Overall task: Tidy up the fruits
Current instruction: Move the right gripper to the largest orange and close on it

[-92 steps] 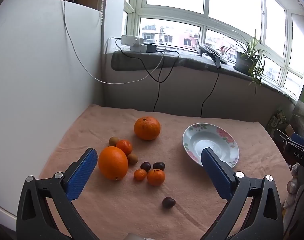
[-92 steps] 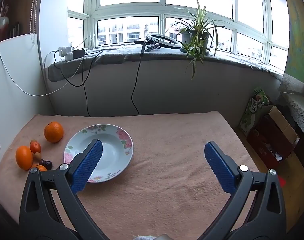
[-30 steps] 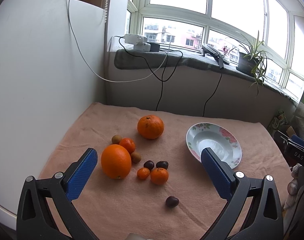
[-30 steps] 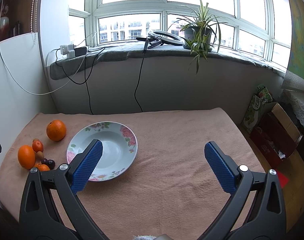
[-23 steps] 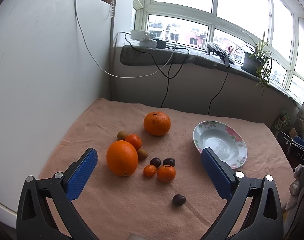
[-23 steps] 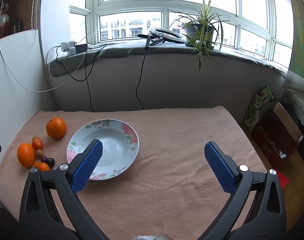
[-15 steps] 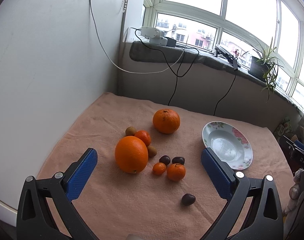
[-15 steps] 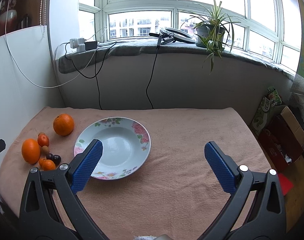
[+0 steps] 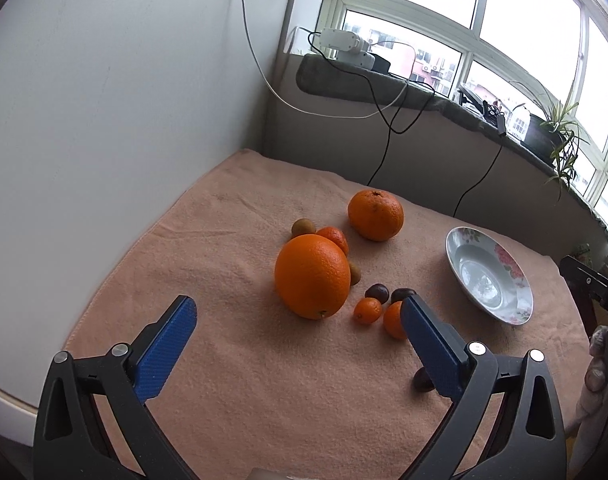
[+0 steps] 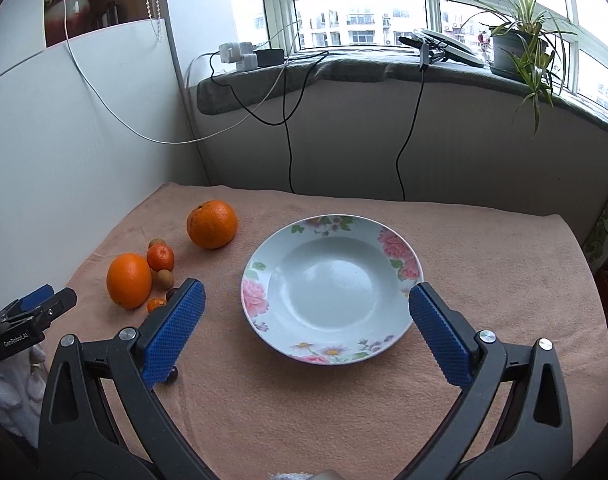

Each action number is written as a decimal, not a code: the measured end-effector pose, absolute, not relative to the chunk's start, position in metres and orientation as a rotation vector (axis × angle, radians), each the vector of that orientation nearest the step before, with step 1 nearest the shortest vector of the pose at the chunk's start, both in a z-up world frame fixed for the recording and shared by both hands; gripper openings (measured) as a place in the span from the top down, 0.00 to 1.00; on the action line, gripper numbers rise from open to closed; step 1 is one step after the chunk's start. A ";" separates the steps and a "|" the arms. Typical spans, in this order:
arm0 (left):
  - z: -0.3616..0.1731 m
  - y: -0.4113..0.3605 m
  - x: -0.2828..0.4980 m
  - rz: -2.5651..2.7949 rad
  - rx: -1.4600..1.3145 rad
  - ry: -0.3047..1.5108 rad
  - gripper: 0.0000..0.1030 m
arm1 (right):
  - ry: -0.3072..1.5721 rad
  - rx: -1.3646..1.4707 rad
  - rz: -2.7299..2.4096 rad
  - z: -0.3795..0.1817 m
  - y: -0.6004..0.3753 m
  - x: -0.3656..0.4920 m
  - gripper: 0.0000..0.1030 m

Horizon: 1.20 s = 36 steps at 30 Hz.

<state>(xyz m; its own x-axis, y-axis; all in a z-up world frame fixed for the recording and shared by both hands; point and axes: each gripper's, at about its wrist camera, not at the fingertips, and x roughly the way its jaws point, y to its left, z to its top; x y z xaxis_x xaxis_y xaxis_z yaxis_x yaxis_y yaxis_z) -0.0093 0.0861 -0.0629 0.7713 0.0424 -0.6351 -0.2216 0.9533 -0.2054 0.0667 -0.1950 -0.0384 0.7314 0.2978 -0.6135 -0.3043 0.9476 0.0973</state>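
Note:
A big orange (image 9: 312,276) lies on the peach towel (image 9: 231,240), just ahead of my open, empty left gripper (image 9: 297,322). Behind it sit a second large orange (image 9: 376,214), a small mandarin (image 9: 334,238) and two brownish small fruits. To its right are two tiny oranges (image 9: 367,310) and dark plums (image 9: 376,291); one plum (image 9: 422,380) is half hidden by my right finger pad. The empty flowered plate (image 10: 332,284) lies between the pads of my open right gripper (image 10: 304,312). The fruits show left of it, with the big orange (image 10: 128,280) nearest.
A white wall panel (image 9: 103,120) borders the table on the left. A windowsill with cables (image 10: 287,112), chargers and a potted plant (image 10: 520,48) runs behind. Boxes stand off the right edge. The left gripper shows in the right wrist view (image 10: 31,312).
Both grippers have moved forward and left. The big orange now sits close in front of the left gripper, and the plate now lies between the right gripper's pads. Both stay open.

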 end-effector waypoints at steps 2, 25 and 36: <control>-0.066 0.092 -0.008 0.151 -0.296 0.685 0.02 | 0.690 -0.016 0.378 -0.040 -0.184 0.071 0.00; -0.104 0.118 0.031 -0.026 -0.462 0.781 0.15 | 0.966 -0.045 0.758 -0.085 -0.044 0.122 0.12; -0.114 0.118 0.047 -0.078 -0.469 0.808 0.22 | 1.110 0.026 0.857 -0.107 -0.018 0.148 0.37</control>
